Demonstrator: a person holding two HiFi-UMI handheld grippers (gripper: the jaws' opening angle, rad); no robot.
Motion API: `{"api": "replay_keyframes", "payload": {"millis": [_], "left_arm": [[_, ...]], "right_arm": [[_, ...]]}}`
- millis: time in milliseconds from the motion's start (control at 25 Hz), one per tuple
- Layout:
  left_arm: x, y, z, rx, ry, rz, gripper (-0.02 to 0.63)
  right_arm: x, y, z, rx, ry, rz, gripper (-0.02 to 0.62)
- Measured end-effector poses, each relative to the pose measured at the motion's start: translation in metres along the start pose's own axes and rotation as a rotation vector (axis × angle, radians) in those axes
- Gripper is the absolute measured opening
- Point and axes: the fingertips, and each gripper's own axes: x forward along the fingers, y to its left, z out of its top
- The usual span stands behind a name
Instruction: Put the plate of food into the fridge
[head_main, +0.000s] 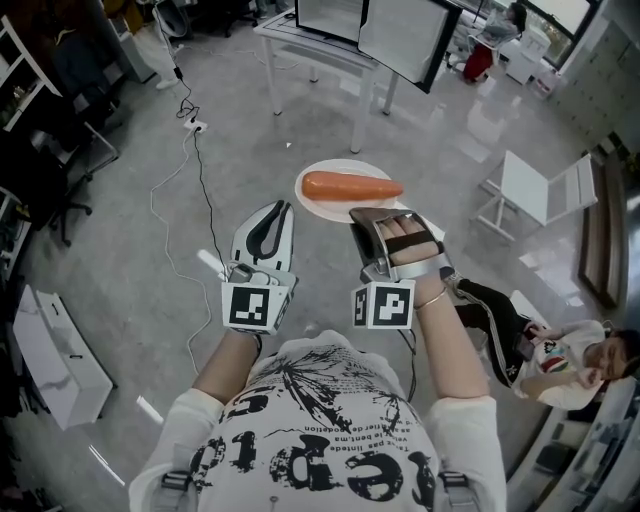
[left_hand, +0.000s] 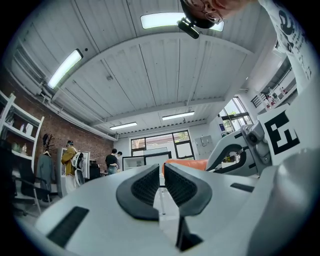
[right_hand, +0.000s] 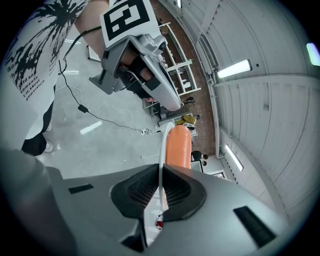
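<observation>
Two-gripper pose, both forearms extended forward side by side. Clamps near rim of plate in right hand-held gripper, carrot lying across plate, above floor. Holds left hand-held gripper alongside, jaws together, empty.

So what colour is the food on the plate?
Orange: the carrot lying on the white plate, clearest in the head view.
</observation>
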Motion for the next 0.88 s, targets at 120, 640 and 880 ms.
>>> {"api": "replay_keyframes", "payload": {"millis": [120,640,880], "left_arm": [[0.009,-0.008,-0.007,0.003,0.006,0.016,0.037],[0.060,-0.001,-0.027,-0.013,0.017,0.072,0.037],[0.099,0.041,-0.042,-0.039,0.003,0.058,0.037]], "right_arm": [[0.002,-0.002,-0.017,0.007,-0.004,-0.010,0.017],[0.049,-0.006,-0.054,0.018,-0.036,0.017,0.017],[0.101,-0.022,-0.051,0.030,-0.011,0.014,0.017]]}}
